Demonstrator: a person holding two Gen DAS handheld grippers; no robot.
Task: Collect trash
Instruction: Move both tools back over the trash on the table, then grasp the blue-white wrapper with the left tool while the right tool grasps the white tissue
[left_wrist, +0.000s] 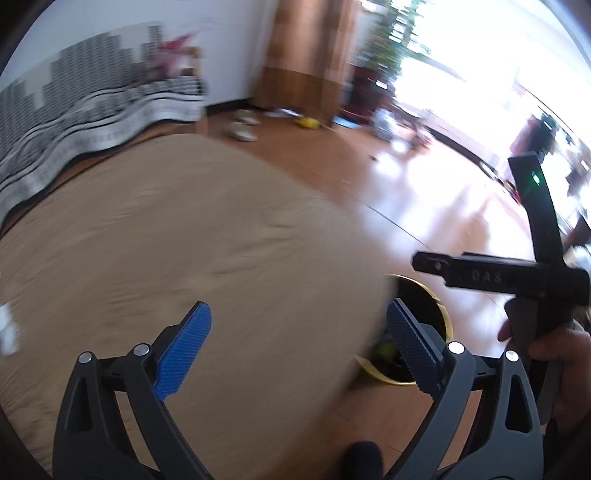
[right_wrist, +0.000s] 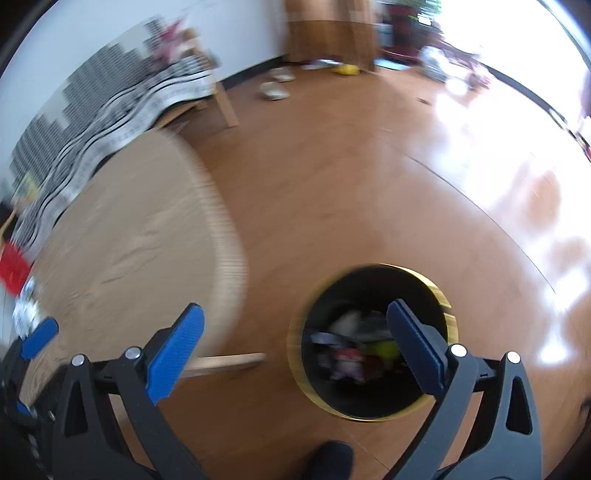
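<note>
On wood floor (right_wrist: 332, 184): bin (right_wrist: 448, 317) beside round table (right_wrist: 129, 240).

Daylight pours in from the window side at the upper right, blowing out to pure white and throwing hard glare across the wooden floor (right_wrist: 332, 192). Both views are smeared with motion blur, worst on the round table (left_wrist: 184, 240) and the bin (right_wrist: 373, 343). Fisheye bending curves everything toward the dark corners.
</note>
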